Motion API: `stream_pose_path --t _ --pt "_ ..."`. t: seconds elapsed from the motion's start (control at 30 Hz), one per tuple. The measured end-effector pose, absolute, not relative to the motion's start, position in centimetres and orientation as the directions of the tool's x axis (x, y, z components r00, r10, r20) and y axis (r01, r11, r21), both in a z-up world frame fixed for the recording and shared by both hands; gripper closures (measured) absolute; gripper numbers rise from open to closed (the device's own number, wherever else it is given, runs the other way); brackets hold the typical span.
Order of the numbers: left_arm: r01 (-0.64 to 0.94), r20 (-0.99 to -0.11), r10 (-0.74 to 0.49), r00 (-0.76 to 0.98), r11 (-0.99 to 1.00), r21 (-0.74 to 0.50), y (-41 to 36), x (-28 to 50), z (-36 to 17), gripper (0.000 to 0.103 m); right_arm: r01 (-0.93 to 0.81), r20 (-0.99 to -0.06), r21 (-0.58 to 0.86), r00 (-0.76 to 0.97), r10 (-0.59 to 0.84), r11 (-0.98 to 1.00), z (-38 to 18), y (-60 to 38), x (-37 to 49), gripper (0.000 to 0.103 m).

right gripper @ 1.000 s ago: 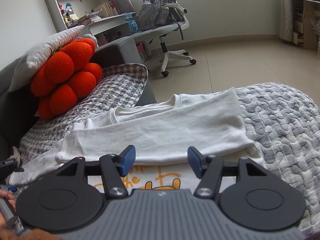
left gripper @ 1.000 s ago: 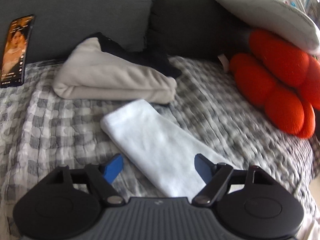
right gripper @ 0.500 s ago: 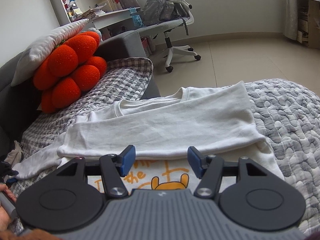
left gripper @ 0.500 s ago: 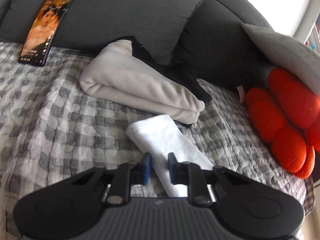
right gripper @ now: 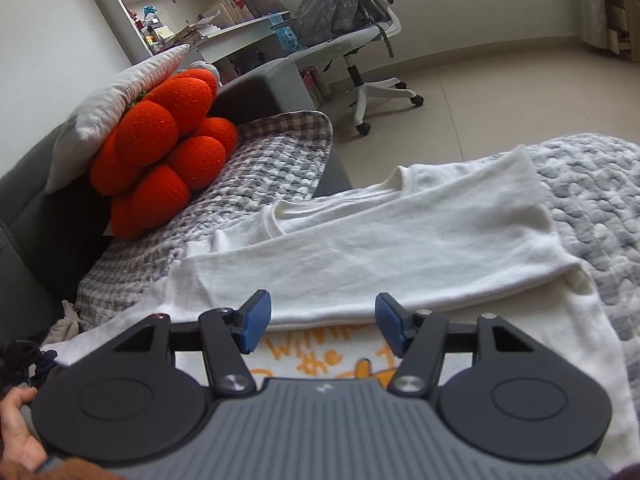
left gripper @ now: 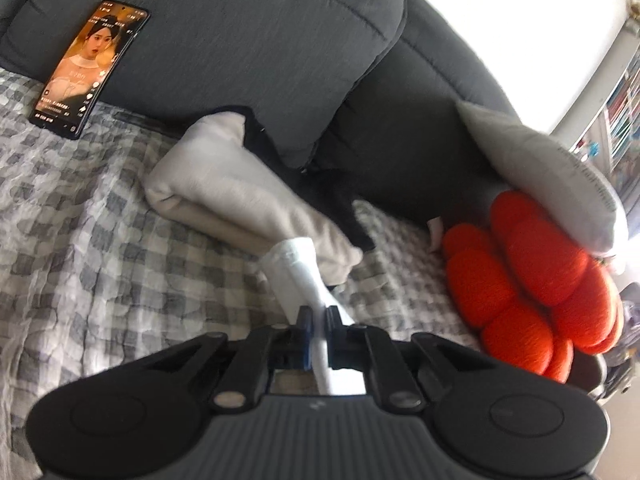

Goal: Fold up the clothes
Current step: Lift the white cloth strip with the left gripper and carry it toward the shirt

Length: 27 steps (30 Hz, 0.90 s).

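My left gripper (left gripper: 318,326) is shut on the white sleeve (left gripper: 298,276) of the sweatshirt, pinched into a narrow ridge that lifts off the checked cover. In the right wrist view the white sweatshirt (right gripper: 380,248) lies spread on the bed with one sleeve folded across the chest; an orange print (right gripper: 320,360) shows below the fold. My right gripper (right gripper: 318,326) hovers open just above the print, nothing between its blue pads (right gripper: 256,322). A hand (right gripper: 16,428) shows at the lower left.
A folded beige garment (left gripper: 240,200) on a dark one lies just beyond the sleeve. A phone (left gripper: 88,68) leans on the grey cushion (left gripper: 240,40). An orange plush cushion (left gripper: 532,288) and grey pillow (left gripper: 540,172) sit right. An office chair (right gripper: 352,40) stands on the floor.
My left gripper went from wide open over the flat sleeve to shut on it, bunching and lifting it while rolling. The right gripper stayed open and nearly still.
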<state>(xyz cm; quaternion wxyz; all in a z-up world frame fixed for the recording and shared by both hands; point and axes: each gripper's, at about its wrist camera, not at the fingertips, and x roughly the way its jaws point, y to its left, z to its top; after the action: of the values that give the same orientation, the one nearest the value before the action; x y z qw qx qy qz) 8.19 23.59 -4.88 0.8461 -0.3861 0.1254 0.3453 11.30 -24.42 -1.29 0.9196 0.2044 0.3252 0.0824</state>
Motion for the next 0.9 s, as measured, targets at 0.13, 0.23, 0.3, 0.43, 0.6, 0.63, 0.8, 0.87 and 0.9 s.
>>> stream_pose_path --t 0.13,0.23,0.3,0.43,0.6,0.63,0.8,0.87,0.9 --pt "-0.626 -0.422 0.469 0.776 0.485 -0.611 23.3 7.7 -3.8 0.097 -0.083 -0.556 0.445 0.755 0.348 0.892 -0.7 -22.4 12.7 0.053" --pt "-0.589 -0.381 0.463 0.8 0.49 -0.642 23.1 7.2 -3.0 0.097 -0.132 -0.551 0.448 0.738 0.39 0.884 -0.5 -20.4 13.9 0.062" --pt "-0.558 -0.349 0.454 0.82 0.497 -0.664 23.0 6.9 -2.4 0.097 -0.158 -0.552 0.45 0.725 0.413 0.879 -0.5 -19.0 14.8 0.07" --pt "-0.504 -0.281 0.451 0.847 0.514 -0.694 22.9 6.0 -1.1 0.097 -0.208 -0.563 0.433 0.698 0.443 0.877 -0.8 -15.9 16.7 0.082" --pt "-0.472 -0.221 0.477 0.851 0.51 -0.719 22.8 4.9 0.2 0.098 -0.204 -0.578 0.445 0.678 0.454 0.872 -1.6 -13.6 18.5 0.083" --pt "-0.466 -0.215 0.477 0.853 0.506 -0.726 22.8 4.8 0.3 0.098 -0.202 -0.581 0.449 0.674 0.456 0.87 -1.8 -13.3 18.7 0.083" --pt "-0.43 -0.193 0.453 0.87 0.51 -0.745 22.8 4.7 0.5 0.098 -0.222 -0.58 0.461 0.658 0.481 0.859 -2.5 -11.7 19.3 0.084" --pt "-0.403 -0.172 0.44 0.881 0.509 -0.76 22.9 4.6 0.6 0.098 -0.227 -0.591 0.456 0.646 0.484 0.86 -3.1 -10.9 19.5 0.085" --pt "-0.39 -0.161 0.434 0.887 0.514 -0.764 22.9 4.6 0.7 0.098 -0.229 -0.597 0.452 0.641 0.483 0.862 -3.4 -10.5 19.6 0.086"
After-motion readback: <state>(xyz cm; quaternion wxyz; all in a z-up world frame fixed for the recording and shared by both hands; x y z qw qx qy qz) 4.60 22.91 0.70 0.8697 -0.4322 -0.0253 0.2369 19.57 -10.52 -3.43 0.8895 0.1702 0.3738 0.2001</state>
